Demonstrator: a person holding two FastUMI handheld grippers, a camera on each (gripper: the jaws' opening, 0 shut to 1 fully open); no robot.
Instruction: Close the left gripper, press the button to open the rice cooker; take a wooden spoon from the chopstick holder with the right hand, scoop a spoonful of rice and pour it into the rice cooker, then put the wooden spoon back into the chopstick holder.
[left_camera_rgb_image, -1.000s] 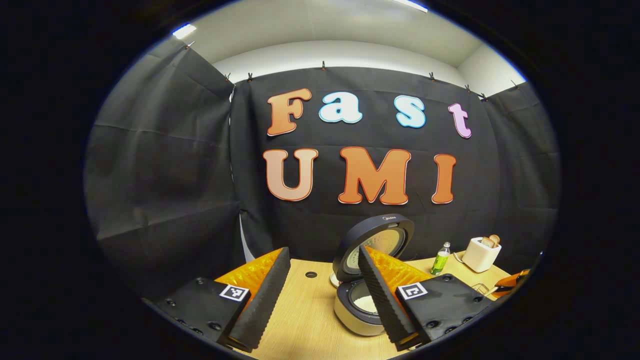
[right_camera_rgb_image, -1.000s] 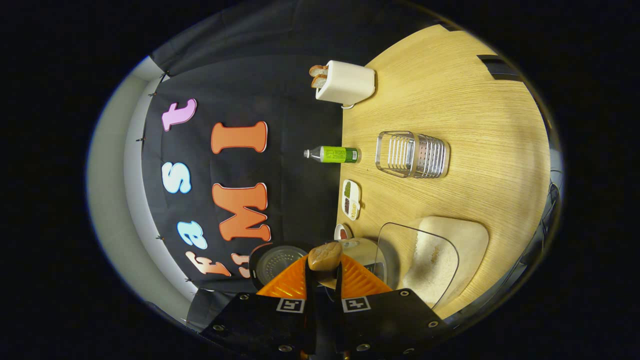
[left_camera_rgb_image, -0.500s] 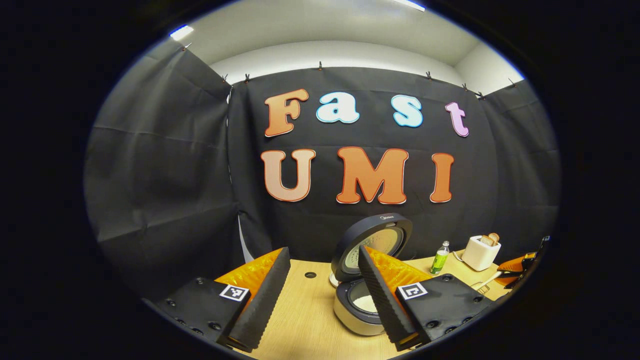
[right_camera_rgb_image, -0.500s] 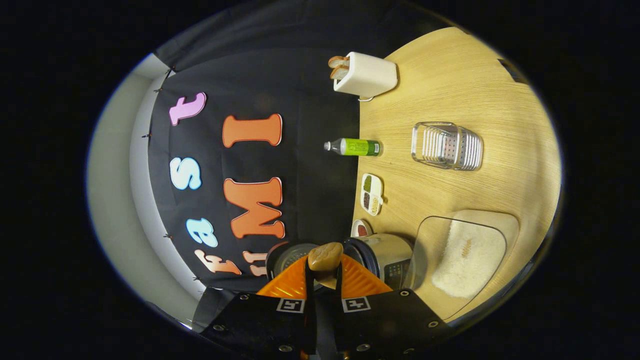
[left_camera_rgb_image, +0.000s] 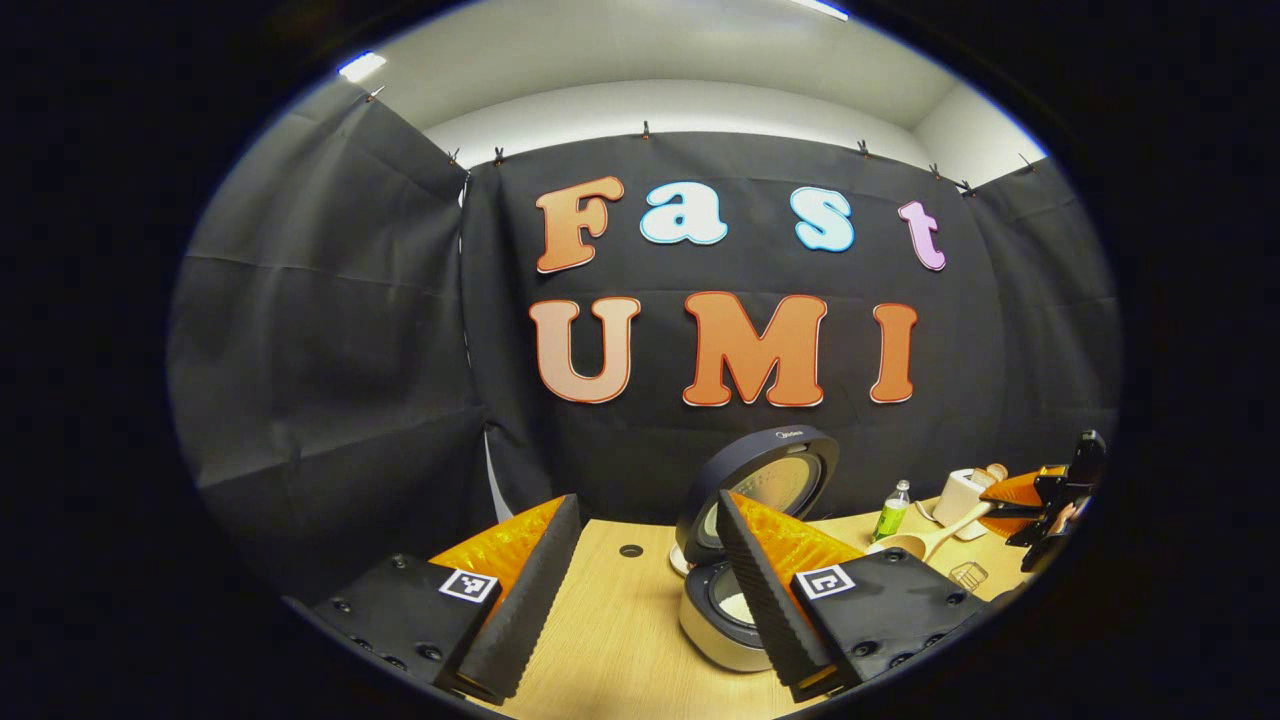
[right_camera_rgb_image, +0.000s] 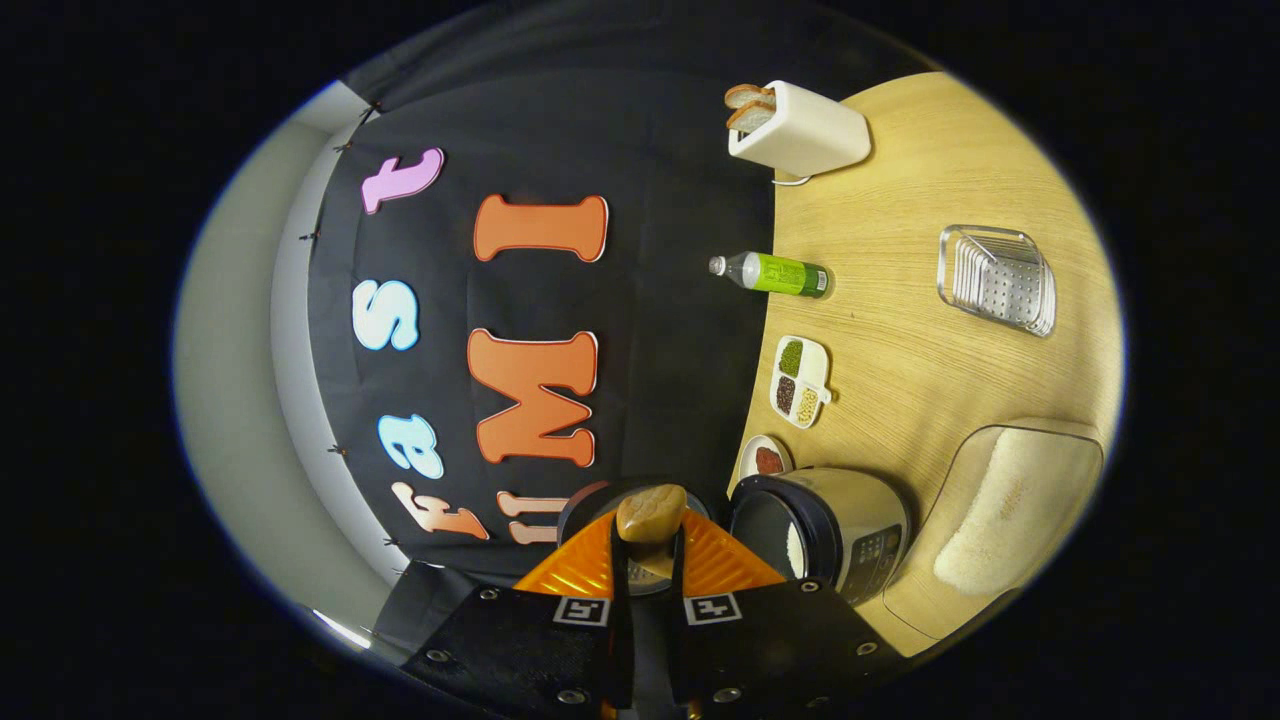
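Rice cooker (right_camera_rgb_image: 840, 530): one, lid up.
Wooden spoon (left_camera_rgb_image: 925, 540): one.
Toaster (right_camera_rgb_image: 800, 130): one, with two bread slices (right_camera_rgb_image: 748, 106) sticking out.
Green bottle (right_camera_rgb_image: 772, 273): one.
Chopstick holder (right_camera_rgb_image: 997, 278): one.
Small dish with parts (right_camera_rgb_image: 800, 380): one, with three parts.
Little round dish (right_camera_rgb_image: 765, 458): one.
Clear box of rice (right_camera_rgb_image: 1010, 510): one.
Tools: two, the left tool (left_camera_rgb_image: 645, 585) and the right tool (right_camera_rgb_image: 650, 560).
Desk (right_camera_rgb_image: 930, 200): one.

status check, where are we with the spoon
Right tool shut on wooden spoon. Left tool open, idle. Rice cooker lid up, rice inside. Nothing blocking.
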